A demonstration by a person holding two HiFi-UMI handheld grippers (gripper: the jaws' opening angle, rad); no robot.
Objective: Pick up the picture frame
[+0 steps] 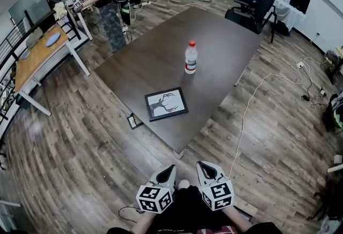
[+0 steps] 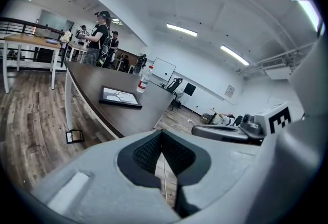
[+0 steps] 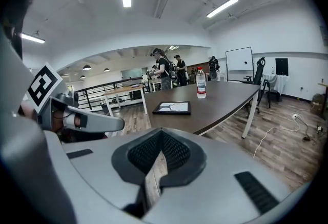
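Note:
A black picture frame [image 1: 166, 104] with a pale drawing lies flat near the front corner of the dark table [image 1: 214, 45]. The same picture frame [image 2: 120, 97] shows left of centre in the left gripper view, and the picture frame [image 3: 173, 107] shows ahead in the right gripper view. My left gripper [image 1: 169, 168] and right gripper [image 1: 202, 166] hang side by side in front of the table's corner, well short of the frame. Both are shut with nothing between the jaws.
A water bottle [image 1: 190, 58] with a red cap stands behind the frame. A small floor box [image 1: 134, 121] lies by the table's left edge. A white cable [image 1: 252, 99] runs along the floor on the right. People stand by a wooden side table [image 1: 40, 53] at the far left.

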